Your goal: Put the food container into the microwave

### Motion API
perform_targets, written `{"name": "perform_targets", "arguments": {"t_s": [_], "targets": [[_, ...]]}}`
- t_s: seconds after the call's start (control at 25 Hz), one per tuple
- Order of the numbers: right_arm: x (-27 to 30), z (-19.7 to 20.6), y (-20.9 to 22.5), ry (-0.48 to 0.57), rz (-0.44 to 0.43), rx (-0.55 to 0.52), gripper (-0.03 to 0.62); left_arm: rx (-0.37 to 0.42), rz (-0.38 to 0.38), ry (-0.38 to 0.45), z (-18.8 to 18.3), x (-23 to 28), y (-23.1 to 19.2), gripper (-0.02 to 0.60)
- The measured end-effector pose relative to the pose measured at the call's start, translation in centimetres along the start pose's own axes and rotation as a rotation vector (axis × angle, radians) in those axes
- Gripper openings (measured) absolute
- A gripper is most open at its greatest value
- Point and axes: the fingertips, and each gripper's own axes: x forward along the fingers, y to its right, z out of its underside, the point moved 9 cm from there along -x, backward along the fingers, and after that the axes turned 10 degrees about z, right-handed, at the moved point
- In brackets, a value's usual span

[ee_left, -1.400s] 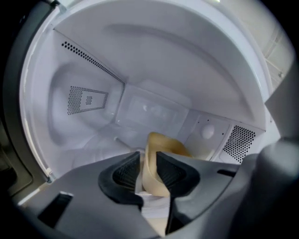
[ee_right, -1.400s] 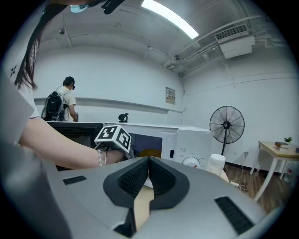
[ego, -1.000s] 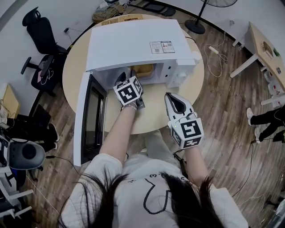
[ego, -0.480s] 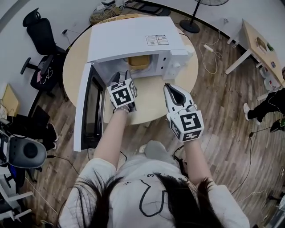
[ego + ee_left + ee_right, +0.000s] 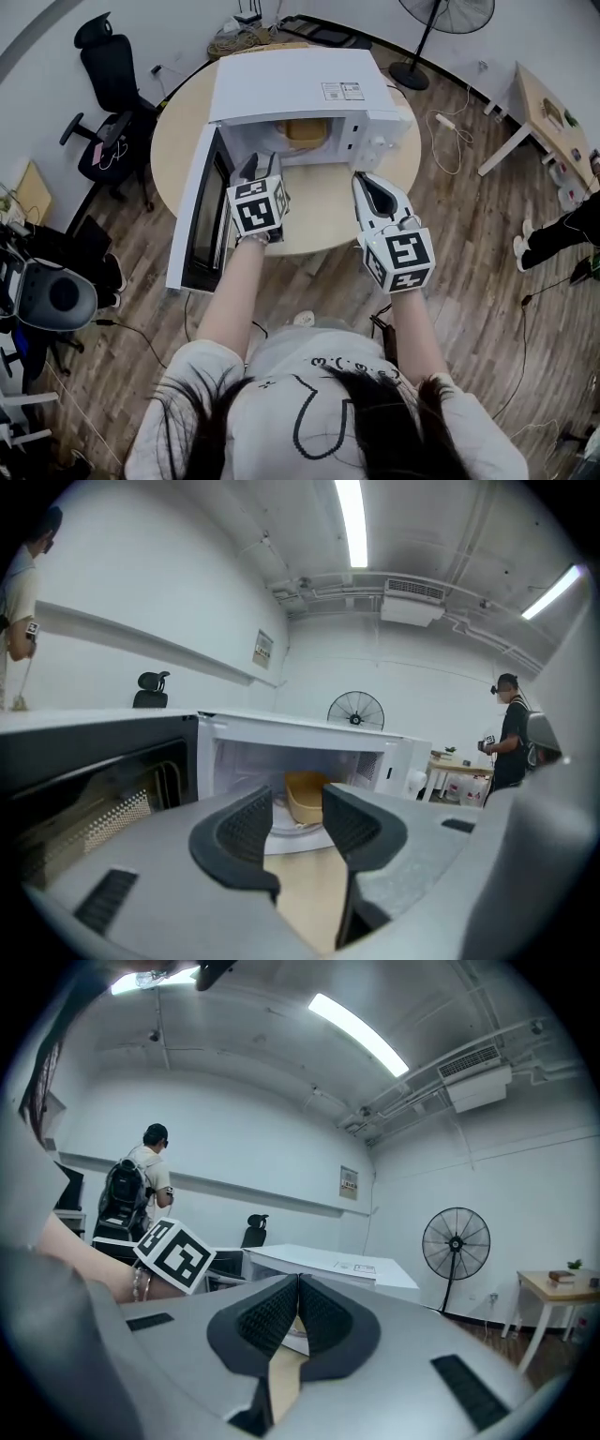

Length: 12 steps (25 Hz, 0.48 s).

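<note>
The tan food container sits inside the white microwave at the far side of the round counter, with the door hanging wide open to the left. My left tool hovers before the opening, spread and empty. My right tool is pressed together on nothing, near the control side. As I judge it, swinging that door shut could catch the left tool, and a hard shove might shift the oven.
</note>
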Motion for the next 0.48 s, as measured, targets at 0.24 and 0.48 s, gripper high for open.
{"name": "perform_targets", "arguments": {"t_s": [0.24, 0.48], "targets": [[-1.6, -1.7, 0.1, 0.028, -0.025, -0.007, 0.029, 0.098, 0.021, 0.049, -1.8, -3.7, 1.6, 0.161], [-2.6, -3.2, -0.1, 0.07, -0.044, 0.005, 0.029, 0.206, 0.024, 0.116, -3.8, -7.9, 3.3, 0.161]]}}
